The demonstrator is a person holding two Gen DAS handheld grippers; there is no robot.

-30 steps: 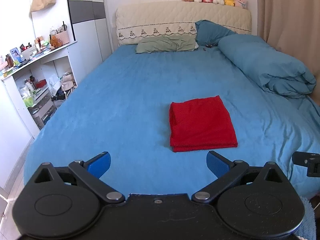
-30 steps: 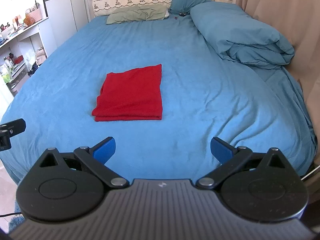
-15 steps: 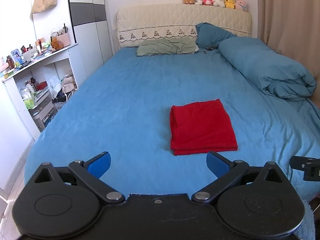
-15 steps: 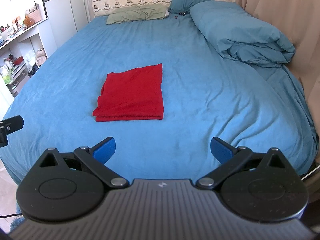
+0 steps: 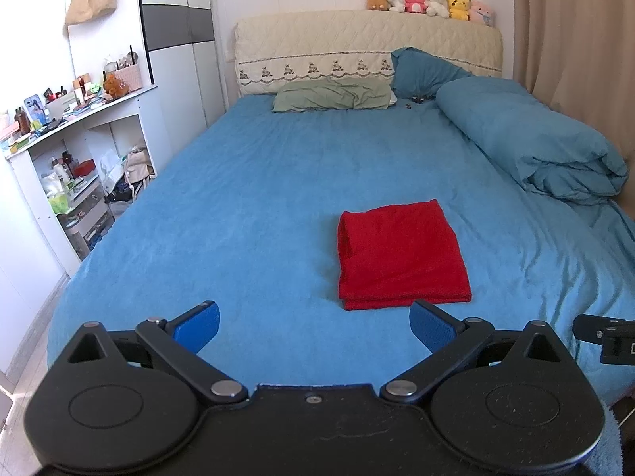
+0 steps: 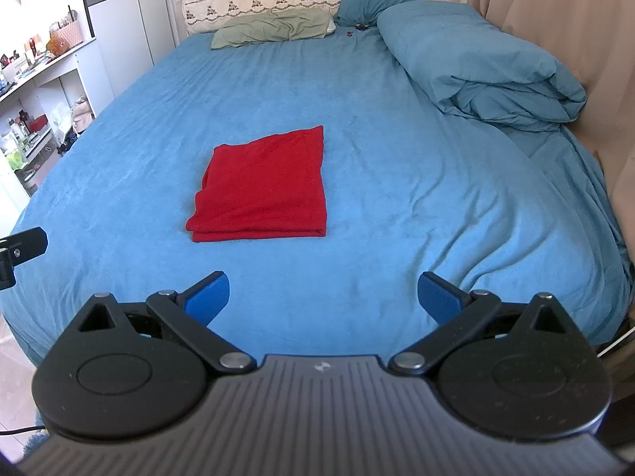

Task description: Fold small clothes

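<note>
A red garment lies folded into a flat rectangle on the blue bed sheet; it also shows in the right wrist view. My left gripper is open and empty, held over the foot of the bed, short of the garment and a little to its left. My right gripper is open and empty, also near the foot of the bed, with the garment ahead and to its left. Neither gripper touches the cloth.
A rolled blue duvet lies along the bed's right side by a beige curtain. Pillows rest at the headboard, with plush toys on top. White shelves full of items stand left of the bed.
Both grippers have drawn back slightly from the bed, so the folded garment sits a little farther away in both views. The garment has not moved and the jaws stay open.
</note>
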